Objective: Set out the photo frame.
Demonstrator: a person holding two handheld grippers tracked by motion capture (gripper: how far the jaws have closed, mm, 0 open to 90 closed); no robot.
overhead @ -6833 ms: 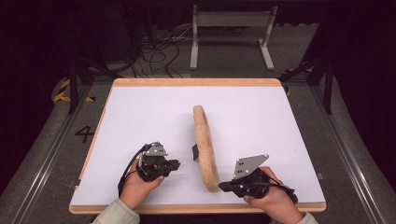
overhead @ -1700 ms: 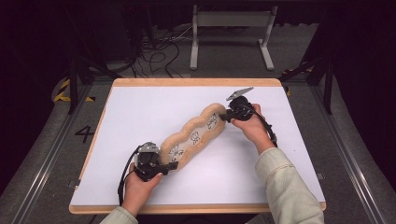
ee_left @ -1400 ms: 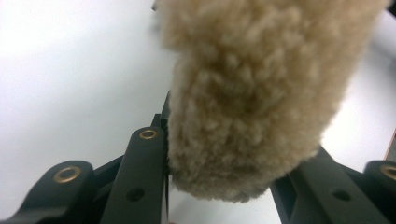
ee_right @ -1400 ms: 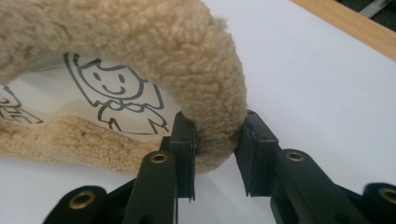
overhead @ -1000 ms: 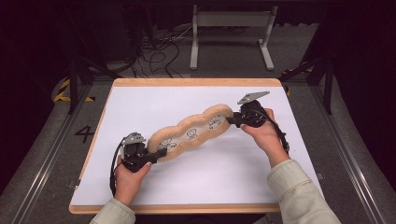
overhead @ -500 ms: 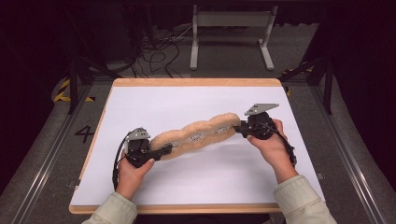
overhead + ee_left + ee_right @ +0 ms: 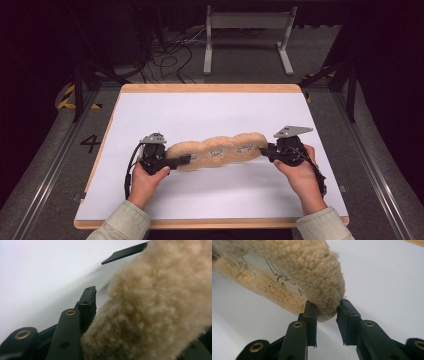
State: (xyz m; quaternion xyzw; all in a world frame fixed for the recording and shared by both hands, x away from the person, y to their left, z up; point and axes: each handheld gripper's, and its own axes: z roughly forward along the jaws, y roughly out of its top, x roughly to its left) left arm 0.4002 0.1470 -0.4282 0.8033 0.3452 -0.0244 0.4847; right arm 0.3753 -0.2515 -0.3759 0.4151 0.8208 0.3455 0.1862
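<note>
While the left gripper (image 7: 184,160) and right gripper (image 7: 263,148) each clench an end of the long tan fleecy fabric strip (image 7: 216,150) stretched left-to-right across the white table's (image 7: 210,112) near half, the right's shallow bite could slip.

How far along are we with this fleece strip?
Looks done: the fleece strip is stretched lengthwise across the table. In hand: the left gripper and right gripper each clamp one end. Left, probably: setting it down flat and releasing.
</note>
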